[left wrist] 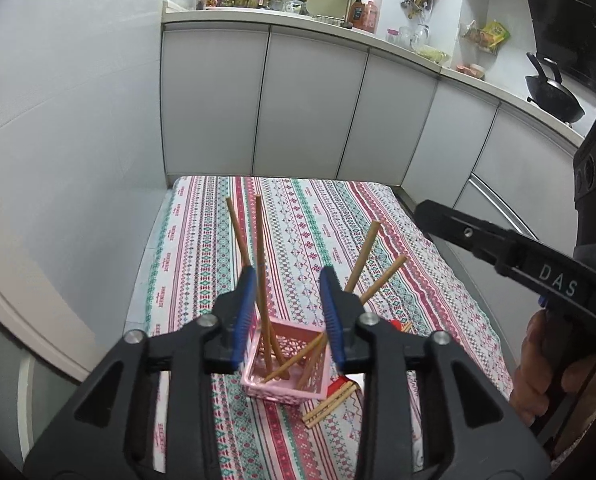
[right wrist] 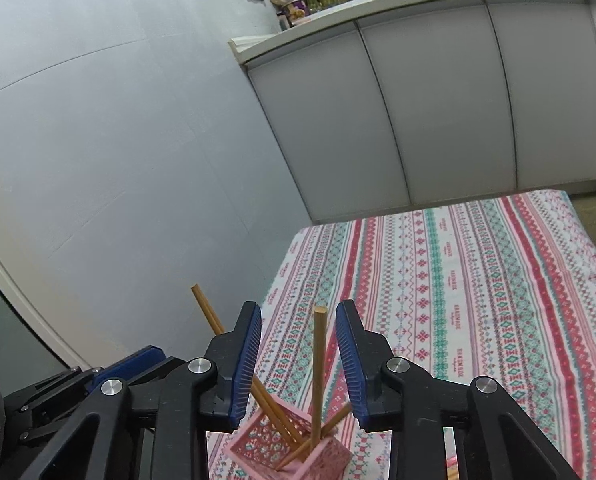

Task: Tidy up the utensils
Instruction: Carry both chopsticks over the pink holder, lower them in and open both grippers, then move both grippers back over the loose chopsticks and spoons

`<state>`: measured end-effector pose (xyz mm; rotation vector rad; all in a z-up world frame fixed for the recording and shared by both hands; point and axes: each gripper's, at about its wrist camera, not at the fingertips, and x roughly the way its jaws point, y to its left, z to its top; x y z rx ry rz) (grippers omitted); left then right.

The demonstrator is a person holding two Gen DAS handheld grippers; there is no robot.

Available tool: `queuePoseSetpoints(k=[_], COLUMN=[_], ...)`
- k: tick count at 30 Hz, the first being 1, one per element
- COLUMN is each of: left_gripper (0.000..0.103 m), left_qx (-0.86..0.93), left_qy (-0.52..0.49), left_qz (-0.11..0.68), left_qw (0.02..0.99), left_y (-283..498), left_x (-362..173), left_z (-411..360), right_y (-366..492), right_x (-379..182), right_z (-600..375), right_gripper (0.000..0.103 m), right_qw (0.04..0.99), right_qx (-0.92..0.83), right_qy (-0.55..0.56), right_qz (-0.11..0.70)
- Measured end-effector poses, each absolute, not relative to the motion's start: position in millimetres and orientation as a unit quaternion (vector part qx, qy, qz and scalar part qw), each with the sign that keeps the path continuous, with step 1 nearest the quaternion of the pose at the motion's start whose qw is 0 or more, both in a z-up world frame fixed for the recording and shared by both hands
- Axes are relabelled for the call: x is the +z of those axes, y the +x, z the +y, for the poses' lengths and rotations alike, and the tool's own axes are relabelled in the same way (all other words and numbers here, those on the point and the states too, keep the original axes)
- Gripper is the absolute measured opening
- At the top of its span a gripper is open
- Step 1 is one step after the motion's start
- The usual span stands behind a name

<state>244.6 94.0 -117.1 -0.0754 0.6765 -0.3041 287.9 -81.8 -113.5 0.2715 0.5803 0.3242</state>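
My left claw (left wrist: 288, 312) and right claw (right wrist: 298, 364) hang released over the pink basket (left wrist: 286, 364) — four chopsticks (left wrist: 263, 276) stand inside, more chopsticks (left wrist: 330, 402) wait on the surface (left wrist: 398, 248) beside it.

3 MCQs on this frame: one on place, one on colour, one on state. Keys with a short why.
1. Where do the loose chopsticks lie?
A. on the cloth beside the basket
B. on the kitchen counter
C. inside the wok

2. What colour is the basket?
A. green
B. pink
C. black

3. How does the left gripper stand?
A. shut on a chopstick
B. open, pads clear of the chopsticks
C. shut on the basket rim

Key: 1 A, they rest flat on the tablecloth by the basket's right corner. 2 B, its lattice walls are pink. 3 B, a gap shows between each blue pad and the standing chopsticks.
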Motion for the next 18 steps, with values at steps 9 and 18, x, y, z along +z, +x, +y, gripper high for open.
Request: queuePoseSetpoints(k=[9,18], left_gripper=[0.055,0.075], left_qx=[-0.146,-0.157], left_qy=[-0.025,0.002], left_qz=[0.343,0.362], left_qw=[0.927,0.919], left_y=[224.1,209.1], left_x=[-114.3,-117.7], left_z=[100.3,92.7], right_y=[266.3,253.4], right_x=[-108.2,-121.4], right_z=[-100.6,-123.2], right_gripper=[0.043,0.048], right_qw=[0.928,0.913], right_qx=[0.155,0.133], right_qy=[0.111,0.095], right_qz=[0.319,0.374])
